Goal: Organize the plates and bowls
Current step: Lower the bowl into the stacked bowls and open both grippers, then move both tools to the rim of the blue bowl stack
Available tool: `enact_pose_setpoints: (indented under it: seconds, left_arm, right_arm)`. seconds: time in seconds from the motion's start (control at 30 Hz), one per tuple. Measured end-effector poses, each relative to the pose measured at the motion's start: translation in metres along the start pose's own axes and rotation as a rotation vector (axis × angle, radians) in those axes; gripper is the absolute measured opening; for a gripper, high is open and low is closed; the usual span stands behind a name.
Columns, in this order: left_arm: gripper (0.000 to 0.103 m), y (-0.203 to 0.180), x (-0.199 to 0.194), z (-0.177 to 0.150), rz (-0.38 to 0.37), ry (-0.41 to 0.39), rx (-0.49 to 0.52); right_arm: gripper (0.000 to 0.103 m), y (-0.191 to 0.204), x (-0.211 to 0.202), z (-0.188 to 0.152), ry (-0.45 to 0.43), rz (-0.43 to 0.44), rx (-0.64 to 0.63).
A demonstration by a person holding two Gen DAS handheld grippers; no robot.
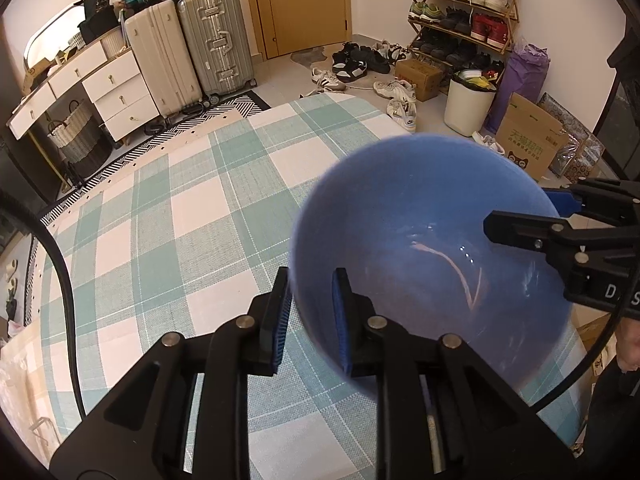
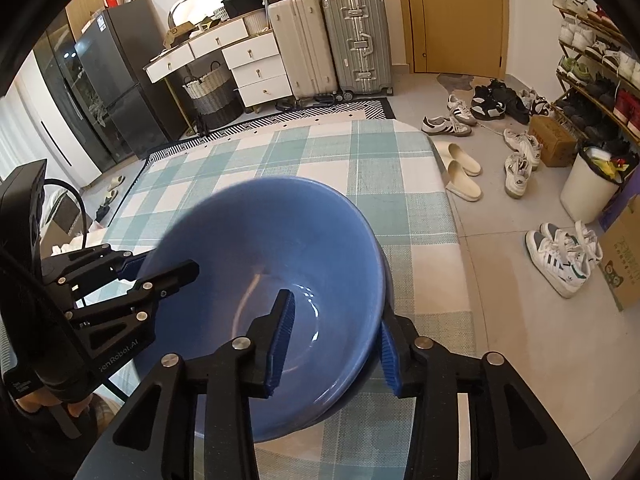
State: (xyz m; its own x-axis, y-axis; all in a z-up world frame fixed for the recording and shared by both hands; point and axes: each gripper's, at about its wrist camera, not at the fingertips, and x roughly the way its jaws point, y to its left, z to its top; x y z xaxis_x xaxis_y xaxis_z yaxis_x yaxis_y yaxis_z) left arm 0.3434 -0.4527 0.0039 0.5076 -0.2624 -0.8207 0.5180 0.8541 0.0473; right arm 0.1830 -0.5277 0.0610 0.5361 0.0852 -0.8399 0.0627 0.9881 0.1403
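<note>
A blue bowl (image 1: 420, 240) is held between both grippers above the checked tablecloth (image 1: 180, 220). My left gripper (image 1: 310, 312) is shut on the bowl's near rim, one pad outside and one inside. My right gripper (image 2: 334, 344) straddles the opposite rim of the bowl (image 2: 272, 264), its pads spread wide with one inside and one outside. A second blue rim shows just under the bowl at its right edge in the right wrist view, so it may sit on another bowl. The right gripper also shows in the left wrist view (image 1: 532, 216), and the left gripper in the right wrist view (image 2: 160, 270).
The table (image 2: 400, 168) ends at the right, with tiled floor, slippers (image 2: 460, 168) and sneakers beyond. Suitcases (image 1: 188, 48), a drawer unit (image 1: 100, 80), a shoe rack (image 1: 460, 12), a white bin (image 1: 468, 104) and cardboard boxes line the room.
</note>
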Motion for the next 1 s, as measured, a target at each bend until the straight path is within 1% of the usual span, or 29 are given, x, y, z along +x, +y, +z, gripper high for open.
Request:
enact_pose_setpoints:
  seconds: [0.07, 0.13, 0.2, 0.27, 0.33, 0.37, 0.4, 0.5, 0.53, 0.6, 0.73, 0.83, 0.9, 1.0]
  left_arm:
    - [0.016, 0.003, -0.002, 0.0, 0.001, -0.013, -0.005]
    - [0.022, 0.005, -0.004, 0.0, 0.005, -0.019, -0.003]
    - [0.038, 0.006, -0.008, 0.0, 0.006, -0.027, 0.0]
    - [0.044, 0.007, -0.012, -0.001, 0.003, -0.038, 0.0]
    - [0.051, 0.007, -0.015, -0.001, 0.002, -0.042, 0.004]
    - [0.057, 0.007, -0.017, -0.001, 0.001, -0.046, 0.007]
    - [0.062, 0.007, -0.017, -0.001, -0.001, -0.049, 0.009]
    - [0.072, 0.007, -0.02, -0.003, -0.002, -0.056, 0.011]
    - [0.074, 0.007, -0.022, -0.003, -0.004, -0.058, 0.011]
    - [0.076, 0.007, -0.024, -0.003, -0.006, -0.06, 0.013]
    - [0.079, 0.006, -0.029, -0.005, 0.008, -0.065, 0.023]
    - [0.086, 0.005, -0.033, -0.007, 0.02, -0.071, 0.026]
    - [0.101, 0.005, -0.036, -0.008, 0.03, -0.084, 0.027]
    - [0.101, 0.003, -0.04, -0.01, 0.043, -0.096, 0.036]
  right_arm:
    - [0.045, 0.001, -0.001, 0.0, -0.005, -0.002, -0.001]
    - [0.048, 0.003, -0.004, 0.0, -0.011, -0.005, -0.003]
    - [0.051, 0.003, -0.006, 0.0, -0.014, -0.011, -0.003]
    - [0.054, 0.004, -0.008, 0.0, -0.02, -0.022, -0.006]
    - [0.059, 0.004, -0.011, 0.001, -0.026, -0.021, -0.003]
    - [0.064, 0.004, -0.014, 0.001, -0.035, -0.02, -0.005]
    - [0.067, 0.004, -0.016, 0.001, -0.041, -0.019, -0.007]
    - [0.072, 0.008, -0.022, 0.002, -0.052, -0.016, -0.018]
    - [0.073, 0.01, -0.024, 0.002, -0.055, -0.016, -0.023]
    - [0.08, 0.012, -0.027, 0.002, -0.063, -0.015, -0.033]
    - [0.087, 0.016, -0.034, 0.001, -0.075, -0.012, -0.045]
    - [0.091, 0.018, -0.036, -0.001, -0.08, -0.009, -0.047]
    - [0.093, 0.018, -0.039, -0.002, -0.086, -0.002, -0.047]
    - [0.096, 0.019, -0.044, -0.004, -0.101, -0.001, -0.048]
